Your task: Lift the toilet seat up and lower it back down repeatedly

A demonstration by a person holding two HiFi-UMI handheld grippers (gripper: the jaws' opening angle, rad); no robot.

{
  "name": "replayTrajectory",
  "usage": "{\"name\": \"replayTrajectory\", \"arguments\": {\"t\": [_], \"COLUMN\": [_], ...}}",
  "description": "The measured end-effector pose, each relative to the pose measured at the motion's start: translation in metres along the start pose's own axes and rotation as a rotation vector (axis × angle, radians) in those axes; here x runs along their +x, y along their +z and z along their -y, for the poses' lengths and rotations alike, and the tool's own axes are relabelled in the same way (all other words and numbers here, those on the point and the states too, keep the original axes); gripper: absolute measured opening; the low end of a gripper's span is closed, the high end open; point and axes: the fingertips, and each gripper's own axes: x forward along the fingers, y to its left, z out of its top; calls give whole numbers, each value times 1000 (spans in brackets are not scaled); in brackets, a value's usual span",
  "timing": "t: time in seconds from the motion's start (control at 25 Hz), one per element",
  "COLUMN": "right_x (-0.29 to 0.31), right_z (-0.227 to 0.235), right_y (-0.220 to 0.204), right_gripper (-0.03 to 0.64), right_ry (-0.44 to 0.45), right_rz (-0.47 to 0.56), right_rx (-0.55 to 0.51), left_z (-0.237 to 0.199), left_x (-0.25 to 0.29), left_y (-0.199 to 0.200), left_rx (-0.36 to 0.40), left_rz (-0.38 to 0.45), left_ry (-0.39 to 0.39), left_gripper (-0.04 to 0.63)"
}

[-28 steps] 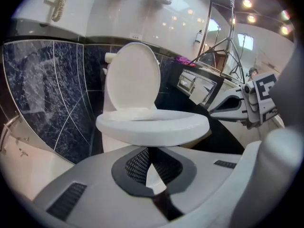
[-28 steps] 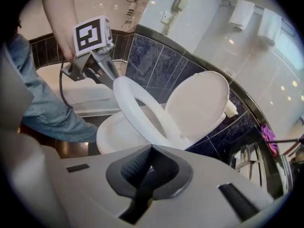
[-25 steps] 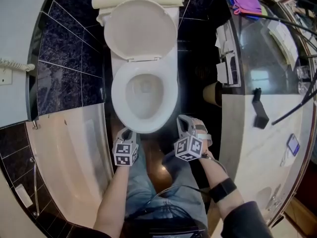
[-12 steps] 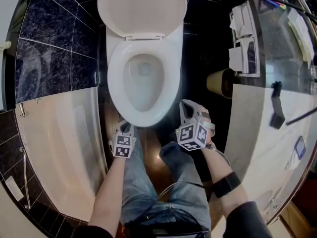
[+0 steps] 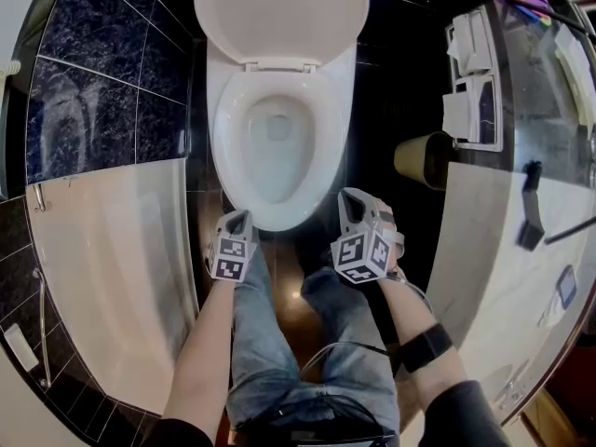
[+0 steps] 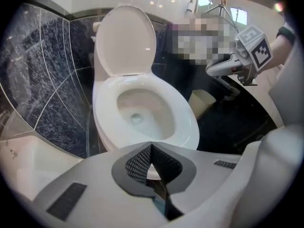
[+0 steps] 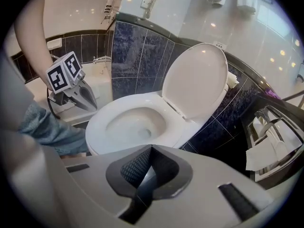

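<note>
The white toilet [image 5: 277,147] stands straight ahead, its cover [image 5: 282,12] upright against the tank. The bowl rim [image 6: 142,122] lies open below it; I cannot tell whether the seat ring is down on the rim. My left gripper [image 5: 237,220] hangs just off the bowl's front left edge, shut and empty. Off the front right edge my right gripper [image 5: 349,201] is shut too, with nothing in it. Neither touches the toilet. In the left gripper view the pads [image 6: 142,163] meet below the bowl. The right gripper view shows the cover [image 7: 197,80] tilted back.
A white bathtub [image 5: 102,250] fills the left side under dark blue wall tiles [image 5: 102,73]. At the right stand a tan bin [image 5: 424,159] and a counter [image 5: 503,240] with paper holders [image 5: 470,73]. The person's jeans legs [image 5: 279,343] stand on the dark floor.
The head view has tipped, so the toilet sits higher in the picture. Both grippers have edged forward to the bowl's front edge. The cover stays up and both jaws stay shut.
</note>
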Motion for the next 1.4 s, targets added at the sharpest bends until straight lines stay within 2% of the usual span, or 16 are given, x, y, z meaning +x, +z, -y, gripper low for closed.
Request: {"name": "replayTrajectory", "arguments": {"t": [0.2, 0.36, 0.56, 0.76, 0.92, 1.16, 1.32, 1.4], "right_x": [-8, -33, -87, -149, -198, -262, -297, -316], "right_z": [3, 11, 39, 76, 102, 129, 142, 148], "right_y": [17, 43, 99, 158, 198, 234, 242, 242], "right_gripper": [17, 17, 18, 18, 18, 18, 18, 18], "right_ry": [1, 0, -19, -43, -88, -119, -128, -135], "right_rz": [22, 46, 113, 208, 286, 379, 408, 422], "right_rx": [6, 37, 114, 198, 234, 311, 349, 372], "left_z": [-5, -3, 0, -1, -9, -18, -17, -12], "left_x": [-26, -71, -152, -236, -295, -374, -413, -429], "left_y": [27, 59, 131, 208, 251, 296, 325, 337], "left_rx": [-6, 10, 46, 19, 39, -15, -60, -58], "left_rz": [50, 98, 197, 312, 381, 473, 528, 551], "left_ry": [13, 27, 62, 113, 167, 220, 217, 211], "left_gripper": [0, 0, 0, 0, 0, 0, 0, 0]}}
